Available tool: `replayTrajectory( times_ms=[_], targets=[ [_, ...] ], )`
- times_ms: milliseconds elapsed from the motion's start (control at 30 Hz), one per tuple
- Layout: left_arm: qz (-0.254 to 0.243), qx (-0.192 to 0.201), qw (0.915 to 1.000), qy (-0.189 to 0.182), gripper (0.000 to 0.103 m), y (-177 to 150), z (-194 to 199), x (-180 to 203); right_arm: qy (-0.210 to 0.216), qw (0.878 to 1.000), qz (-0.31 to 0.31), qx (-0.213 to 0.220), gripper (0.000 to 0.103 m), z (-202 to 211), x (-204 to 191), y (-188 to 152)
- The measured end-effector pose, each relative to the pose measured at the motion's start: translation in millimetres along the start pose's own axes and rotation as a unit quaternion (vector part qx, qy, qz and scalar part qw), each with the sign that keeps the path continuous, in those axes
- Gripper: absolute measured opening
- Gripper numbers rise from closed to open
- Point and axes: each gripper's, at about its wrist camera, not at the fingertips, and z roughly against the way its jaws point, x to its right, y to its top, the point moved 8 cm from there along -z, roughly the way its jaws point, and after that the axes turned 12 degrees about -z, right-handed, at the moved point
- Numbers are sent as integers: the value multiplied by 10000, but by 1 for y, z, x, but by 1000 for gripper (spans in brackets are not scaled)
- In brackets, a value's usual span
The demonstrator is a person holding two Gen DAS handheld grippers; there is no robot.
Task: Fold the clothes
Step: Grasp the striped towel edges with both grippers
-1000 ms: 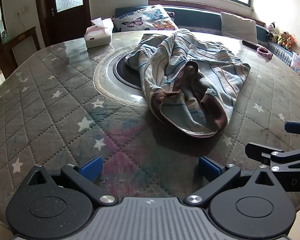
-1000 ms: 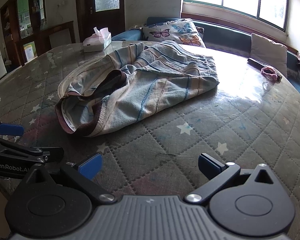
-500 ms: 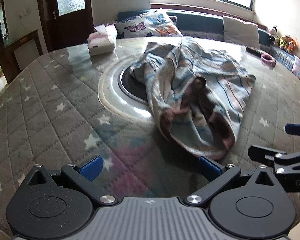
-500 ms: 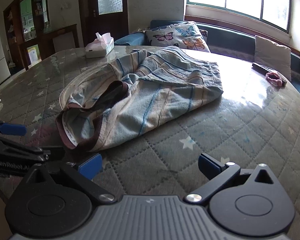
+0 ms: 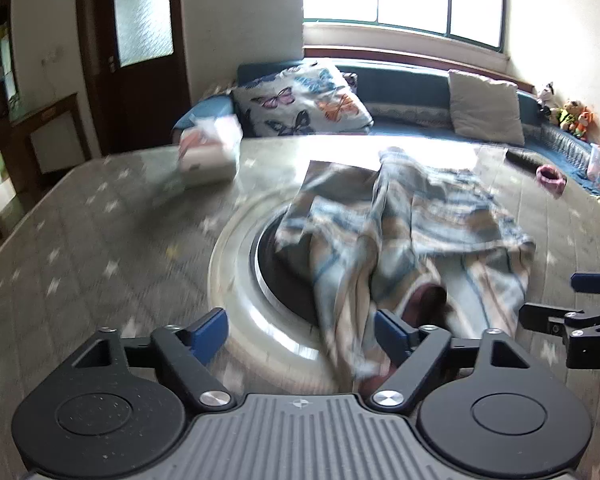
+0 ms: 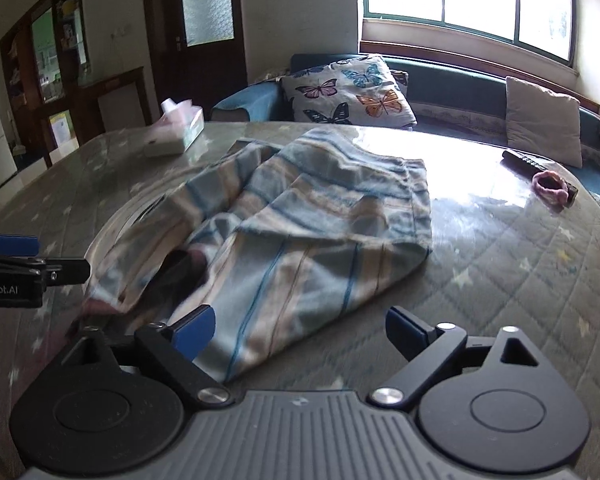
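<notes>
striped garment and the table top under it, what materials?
Striped garment: soft woven or knit cloth, matte; it slumps into folds, darker maroon band at its opening. Table top: looks like quilted star-print fabric under a clear glossy sheet, likely glass or plastic; window glare reflects off it.

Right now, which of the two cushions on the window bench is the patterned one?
The butterfly cushion, nearer the door, printed with coloured butterflies. The plain grey cushion, further along the bench, has no pattern.
</notes>
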Motion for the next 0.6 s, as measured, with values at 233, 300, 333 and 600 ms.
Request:
replayTrajectory(
  times_ms=[233,300,333,600],
  targets=[
    [-408,199,9986,-277,76,44,-40,20,85,9998,-152,-35,82,-32,5,35],
    [-509,209,9977,-384,76,54,-55,27,78,9999,-133,-43,80,-42,4,43],
    [-552,219,9974,-416,76,59,-62,30,78,9999,-140,-55,78,-46,4,45],
    [-688,-147,9958,-593,17,64,-116,37,244,9993,-194,-210,65,-78,-4,64]
  ],
)
